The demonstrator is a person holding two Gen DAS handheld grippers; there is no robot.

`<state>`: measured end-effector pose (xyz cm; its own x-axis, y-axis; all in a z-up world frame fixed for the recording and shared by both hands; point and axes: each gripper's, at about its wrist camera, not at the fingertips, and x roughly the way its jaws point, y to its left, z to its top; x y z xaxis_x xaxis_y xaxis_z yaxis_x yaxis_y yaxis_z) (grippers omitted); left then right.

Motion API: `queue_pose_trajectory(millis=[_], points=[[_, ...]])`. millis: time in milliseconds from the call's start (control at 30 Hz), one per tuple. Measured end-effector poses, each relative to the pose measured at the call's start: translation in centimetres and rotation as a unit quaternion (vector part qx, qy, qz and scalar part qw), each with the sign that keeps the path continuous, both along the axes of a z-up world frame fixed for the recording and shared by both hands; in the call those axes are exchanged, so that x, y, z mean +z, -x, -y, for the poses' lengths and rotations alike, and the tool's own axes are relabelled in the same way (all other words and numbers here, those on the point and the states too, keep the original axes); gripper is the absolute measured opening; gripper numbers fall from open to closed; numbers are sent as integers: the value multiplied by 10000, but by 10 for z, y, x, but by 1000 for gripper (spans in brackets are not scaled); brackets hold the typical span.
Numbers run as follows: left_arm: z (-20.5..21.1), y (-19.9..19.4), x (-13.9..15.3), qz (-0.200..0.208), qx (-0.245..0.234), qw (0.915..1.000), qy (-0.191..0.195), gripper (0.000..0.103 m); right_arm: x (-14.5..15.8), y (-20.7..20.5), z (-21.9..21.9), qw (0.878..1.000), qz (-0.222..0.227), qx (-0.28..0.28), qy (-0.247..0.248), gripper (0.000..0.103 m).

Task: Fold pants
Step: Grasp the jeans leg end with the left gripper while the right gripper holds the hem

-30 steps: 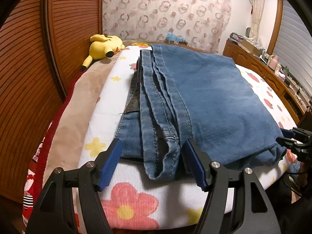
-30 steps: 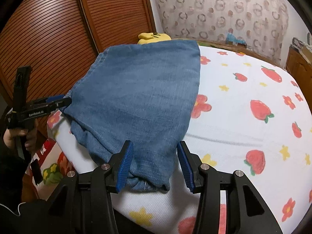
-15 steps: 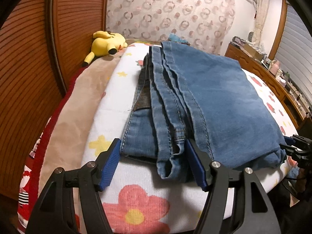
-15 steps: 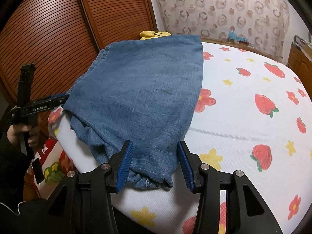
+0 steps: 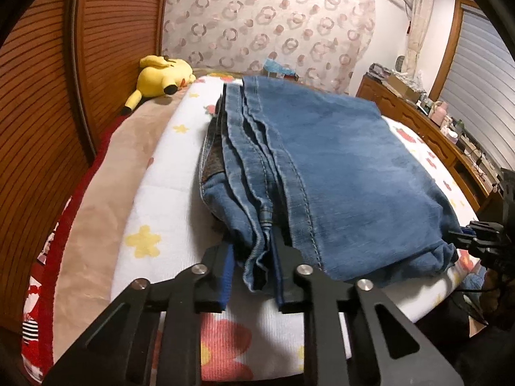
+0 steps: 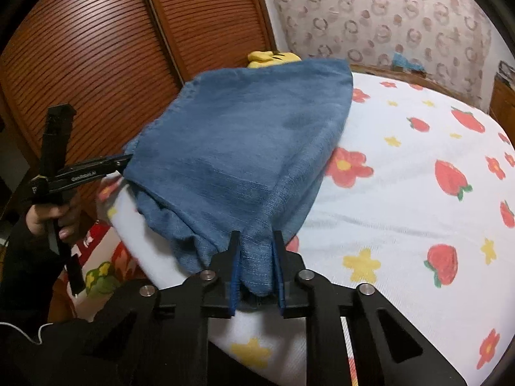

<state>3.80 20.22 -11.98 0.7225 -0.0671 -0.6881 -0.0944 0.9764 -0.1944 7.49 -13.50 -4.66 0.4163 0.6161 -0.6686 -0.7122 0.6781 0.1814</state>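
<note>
Folded blue jeans (image 5: 338,167) lie on the bed, layered edges toward me in the left wrist view; they also show in the right wrist view (image 6: 244,148). My left gripper (image 5: 252,254) is shut on the near left corner of the jeans, pinching the stacked hems. My right gripper (image 6: 256,257) is shut on the near right corner of the jeans, where the cloth bunches between the blue pads. The left gripper also shows at the left of the right wrist view (image 6: 124,160), and the right gripper at the right edge of the left wrist view (image 5: 460,234).
The bed has a white sheet (image 6: 402,193) printed with strawberries and flowers, and a tan blanket (image 5: 106,177) along its left side. A yellow plush toy (image 5: 161,74) lies at the far end. Wooden slatted doors (image 6: 96,48) stand at left, a cluttered dresser (image 5: 428,109) at right.
Both grippers were open around the jeans' near corners; now both have closed on the cloth. The near edge of the jeans is gathered and slightly lifted.
</note>
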Motion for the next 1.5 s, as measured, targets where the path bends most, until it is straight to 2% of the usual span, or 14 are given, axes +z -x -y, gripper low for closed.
queue_pose_trajectory(millis=[200,367,467,733,967,1067,1167,1233,1433,1500], points=[[-1,-5,25,273,-18,9996,50,18,33,-13,14,9985,47,53,-546,13],[-1,-15,43,435,-38,9990,-21,17,57,-28,12,9973,288,42,-673,12],[2,-16,45,423,-50,9990,-99,17,54,-27,11,9974,277,43,-658,12],[4,-10,26,190,-38,9997,-131,17,30,-23,6,9992,44,38,-397,12],[5,-10,18,22,-24,9997,-248,19,26,-24,0,9996,-23,0,-288,12],[3,-9,16,-29,11,9997,-223,22,29,-21,0,9996,-8,-4,-270,12],[-3,-5,18,-43,86,9999,-136,33,29,-19,0,9998,16,-55,-164,15],[-5,0,22,9,139,9997,-189,44,29,-17,2,9998,1,-79,-207,18],[-10,20,51,544,474,9970,-286,46,23,-16,5,9996,-58,-170,-199,18],[-6,24,61,693,476,9960,-305,46,23,-16,5,9995,-57,-234,-197,24]])
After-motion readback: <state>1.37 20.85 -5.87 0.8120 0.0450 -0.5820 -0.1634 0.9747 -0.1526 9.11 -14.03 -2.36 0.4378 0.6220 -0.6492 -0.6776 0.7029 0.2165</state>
